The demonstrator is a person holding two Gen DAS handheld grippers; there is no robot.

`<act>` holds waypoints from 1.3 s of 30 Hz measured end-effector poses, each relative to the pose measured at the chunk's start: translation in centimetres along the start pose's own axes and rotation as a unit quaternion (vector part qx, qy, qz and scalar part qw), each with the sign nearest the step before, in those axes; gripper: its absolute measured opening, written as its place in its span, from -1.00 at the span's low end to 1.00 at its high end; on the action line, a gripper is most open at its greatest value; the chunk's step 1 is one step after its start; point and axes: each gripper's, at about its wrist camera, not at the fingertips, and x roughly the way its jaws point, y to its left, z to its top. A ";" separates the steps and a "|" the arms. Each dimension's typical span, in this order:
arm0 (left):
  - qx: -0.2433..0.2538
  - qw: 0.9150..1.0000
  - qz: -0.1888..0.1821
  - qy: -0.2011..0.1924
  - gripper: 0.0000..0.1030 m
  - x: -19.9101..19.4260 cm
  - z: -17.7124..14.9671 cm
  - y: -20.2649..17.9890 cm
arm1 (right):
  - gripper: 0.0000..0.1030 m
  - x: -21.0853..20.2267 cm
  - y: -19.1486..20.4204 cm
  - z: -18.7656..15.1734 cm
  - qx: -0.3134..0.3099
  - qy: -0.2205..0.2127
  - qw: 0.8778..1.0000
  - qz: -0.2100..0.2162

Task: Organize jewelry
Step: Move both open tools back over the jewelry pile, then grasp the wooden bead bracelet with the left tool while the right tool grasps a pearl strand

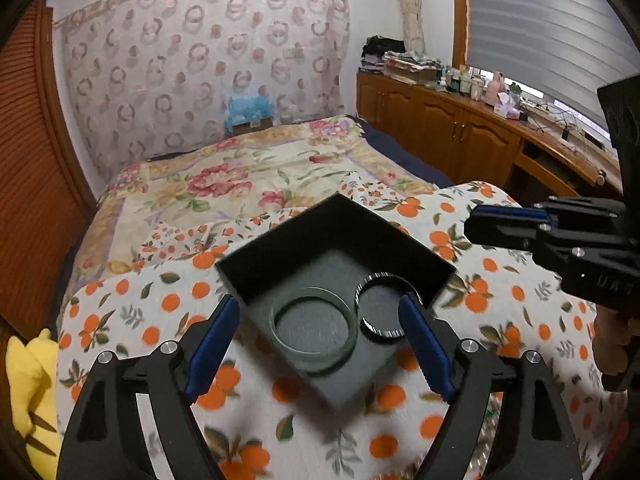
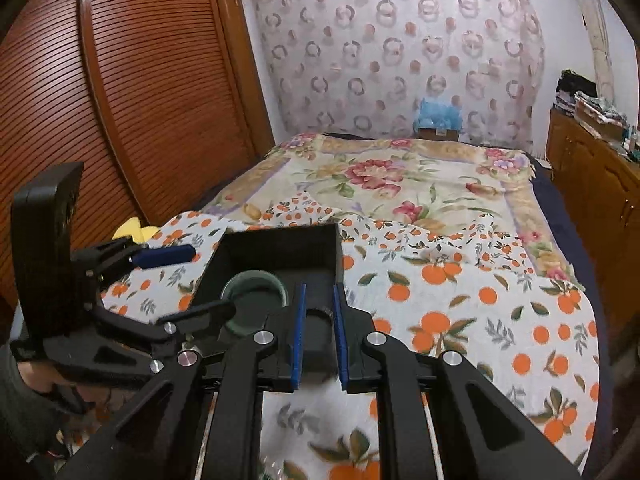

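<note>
A black open box [image 1: 280, 248] lies on the orange-print cloth [image 1: 500, 300]. Inside it lie a green bangle [image 1: 314, 330] and a dark ridged bangle [image 1: 386, 306], side by side. My left gripper [image 1: 320, 312] is open, its blue fingers on either side of the box, holding nothing. In the right wrist view the box [image 2: 280, 248] and green bangle [image 2: 255, 284] show again. My right gripper [image 2: 319, 296] hovers over the box's near right corner, jaws a little apart and empty. The dark bangle [image 2: 320, 312] shows between them.
The cloth covers the near end of a bed with a floral quilt [image 1: 240, 168]. A yellow plush toy [image 1: 28, 384] lies at the left edge. A wooden cabinet [image 1: 460, 132] with clutter runs along the right, and a slatted wooden door [image 2: 140, 92] stands at the left.
</note>
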 end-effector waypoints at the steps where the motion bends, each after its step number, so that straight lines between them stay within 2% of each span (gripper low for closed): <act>1: -0.001 1.000 -0.003 -0.002 0.53 -0.6 -0.4 0.0 | -0.70 -0.4 0.3 -0.4 -0.003 0.000 1.000 0.001; 9: -0.008 1.000 -0.020 -0.005 0.54 -5.3 -5.6 -0.7 | -0.70 -3.9 3.0 -5.3 -0.033 0.007 0.999 -0.001; 11: -0.008 1.000 -0.021 -0.002 0.54 -6.0 -7.0 -1.0 | -0.64 -4.2 3.4 -6.6 -0.041 0.012 0.999 -0.002; 17: -0.019 0.999 -0.025 0.015 0.53 -6.6 -9.9 -0.9 | -0.63 -2.9 3.3 -9.8 -0.050 0.063 0.997 -0.014; 19: -0.022 0.999 -0.029 0.028 0.43 -6.5 -11.0 -0.7 | -0.63 -2.0 3.0 -10.5 -0.053 0.081 0.995 -0.016; 21: -0.020 0.998 -0.031 0.044 0.23 -6.1 -12.0 -0.7 | -0.63 -1.2 2.8 -11.0 -0.052 0.095 0.994 -0.018; 27: -0.021 0.997 -0.044 0.066 -0.07 -5.8 -13.9 -0.8 | -0.64 0.0 3.0 -11.3 -0.059 0.113 0.992 -0.021; 31: -0.015 0.997 -0.041 0.069 -0.18 -5.7 -14.1 -1.2 | -0.58 0.3 3.8 -11.2 -0.084 0.128 0.988 -0.035; 34: -0.015 0.997 -0.042 0.069 -0.31 -5.6 -13.9 -1.3 | -0.69 0.4 4.3 -11.2 -0.097 0.134 0.985 -0.042; 35: -0.014 0.997 -0.042 0.069 -0.40 -5.5 -13.9 -1.4 | -0.82 0.3 4.3 -11.2 -0.098 0.134 0.985 -0.038; 38: -0.010 0.997 -0.040 0.070 -0.75 -5.5 -13.8 -1.6 | -0.84 0.1 4.2 -11.4 -0.097 0.131 0.986 -0.040; 39: -0.012 0.997 -0.044 0.069 -0.76 -5.6 -13.8 -1.5 | -0.84 0.0 4.2 -11.4 -0.098 0.128 0.986 -0.043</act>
